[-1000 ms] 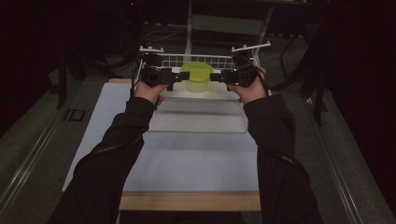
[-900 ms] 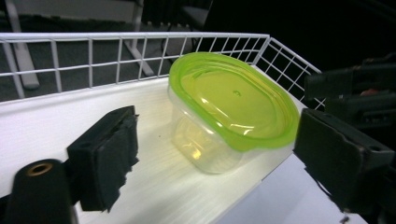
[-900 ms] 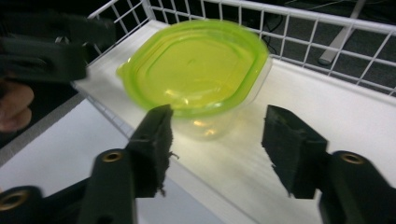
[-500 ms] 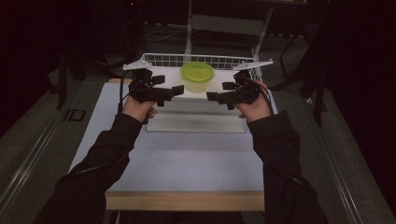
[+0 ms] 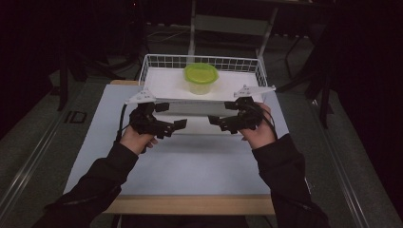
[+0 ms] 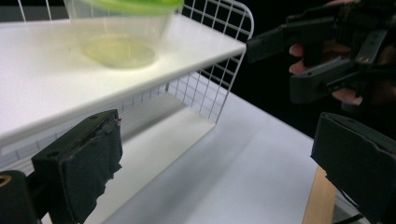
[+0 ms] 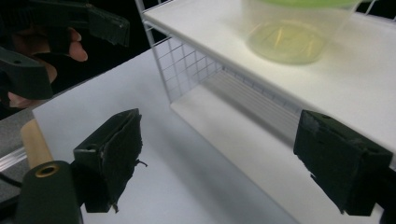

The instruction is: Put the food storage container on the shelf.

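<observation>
1. On the white tabletop (image 5: 190, 166) stands a white wire rack (image 5: 199, 61) with two white shelves, at the far end from the person.
2. A clear tub with a green lid (image 5: 201, 78) sits on the rack's upper shelf (image 5: 166, 85), about midway along it. The tub stands upright and is touched by neither gripper.
3. The left gripper (image 5: 179, 126) is held above the tabletop, just in front of the rack's near edge and left of the tub. Its fingers (image 6: 79, 168) are spread wide and hold nothing, as the left gripper view shows.
4. The right gripper (image 5: 216, 122) is held at about the same height, right of the tub and also just short of the rack. Its fingers (image 7: 109, 154) are likewise spread apart with nothing between them.
5. The two grippers point towards each other, near but apart, with a gap of bare tabletop below them.
6. A grey three-cornered plate tops each gripper, and both plates lie close to the upper shelf's front edge in the high view.
7. The lower shelf (image 7: 243, 140) lies bare beneath the upper one.
</observation>
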Motion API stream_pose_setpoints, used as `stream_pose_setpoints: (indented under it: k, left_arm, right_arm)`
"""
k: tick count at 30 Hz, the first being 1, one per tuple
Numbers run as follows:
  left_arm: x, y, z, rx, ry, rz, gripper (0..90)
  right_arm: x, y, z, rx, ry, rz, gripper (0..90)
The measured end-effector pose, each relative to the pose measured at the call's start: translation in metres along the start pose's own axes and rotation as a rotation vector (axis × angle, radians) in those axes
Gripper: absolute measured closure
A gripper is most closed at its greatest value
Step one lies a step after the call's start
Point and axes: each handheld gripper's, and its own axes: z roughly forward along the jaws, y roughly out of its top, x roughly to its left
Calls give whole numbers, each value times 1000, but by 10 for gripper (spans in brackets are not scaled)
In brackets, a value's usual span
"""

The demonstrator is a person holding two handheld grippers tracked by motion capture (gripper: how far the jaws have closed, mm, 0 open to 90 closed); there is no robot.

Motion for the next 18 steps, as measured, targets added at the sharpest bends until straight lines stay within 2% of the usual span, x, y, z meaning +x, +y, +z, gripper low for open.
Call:
stream_pose_setpoints:
  k: [2, 5, 6, 7, 9, 14, 18]
  left_arm:
    - [-3, -13, -4, -3, -27, -8, 26]
    - [-6, -26, -7, 8, -34, 9, 26]
    - [-6, -26, -7, 8, -34, 9, 26]
    - [-7, -35, -8, 13, -39, 10, 26]
    - [-9, -42, -10, 19, -46, 8, 26]
    - [-13, -60, -10, 49, -44, 37, 27]
    - [-16, -75, -8, 88, -47, 56, 26]
  right_arm:
    - [4, -11, 0, -5, 10, 5, 149]
    - [6, -23, 0, -4, 25, 9, 150]
    - [6, -23, 0, -4, 25, 9, 150]
    - [7, -27, 0, -3, 27, 7, 150]
    - [9, -39, 0, -1, 25, 5, 150]
    - [13, -62, 0, -9, 39, 20, 150]
    - [15, -83, 2, 7, 38, 19, 150]
